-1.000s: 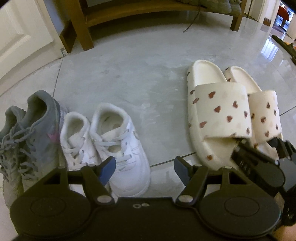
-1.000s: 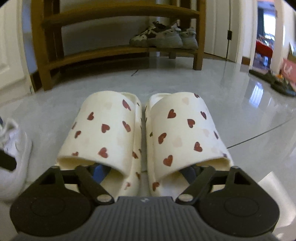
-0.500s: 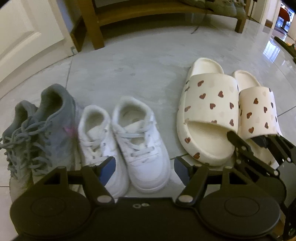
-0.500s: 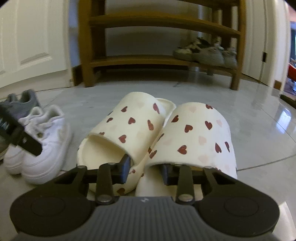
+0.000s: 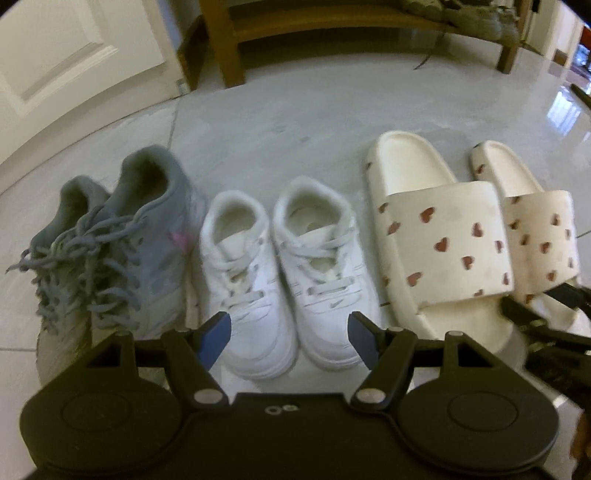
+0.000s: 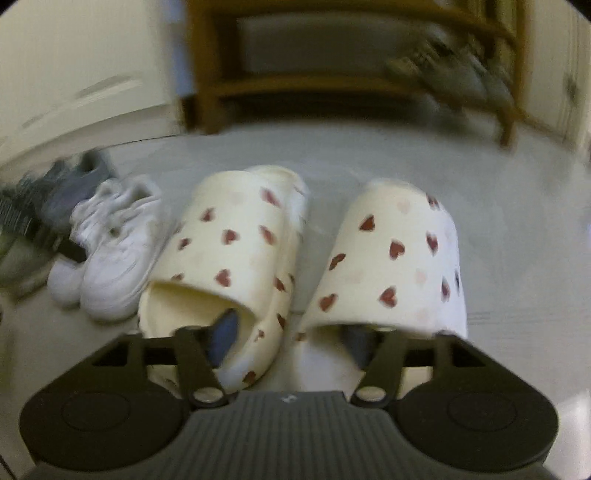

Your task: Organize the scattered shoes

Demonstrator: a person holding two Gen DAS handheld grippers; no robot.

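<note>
Three pairs stand in a row on the tile floor: grey laced sneakers (image 5: 122, 236) at the left, small white sneakers (image 5: 280, 266) in the middle, cream heart-print slippers (image 5: 436, 236) at the right. My left gripper (image 5: 288, 334) is open just in front of the white sneakers' toes and holds nothing. My right gripper (image 6: 291, 336) is open, with one blue fingertip (image 6: 225, 332) inside the left slipper (image 6: 229, 240) and the other under the strap of the right slipper (image 6: 395, 251). A gap separates the two slippers. The right wrist view is blurred.
A wooden shoe rack (image 5: 229, 44) stands at the back, with beige sneakers (image 5: 461, 14) on its lower shelf. A white door (image 5: 74, 55) closes off the left. The right gripper's black frame (image 5: 546, 325) shows at the left wrist view's right edge. Bare tile lies between the shoes and the rack.
My right gripper, nearly shut between the slippers half a second ago, has opened, and the slippers now stand apart. The left wrist view has shifted, putting the white sneakers at its centre.
</note>
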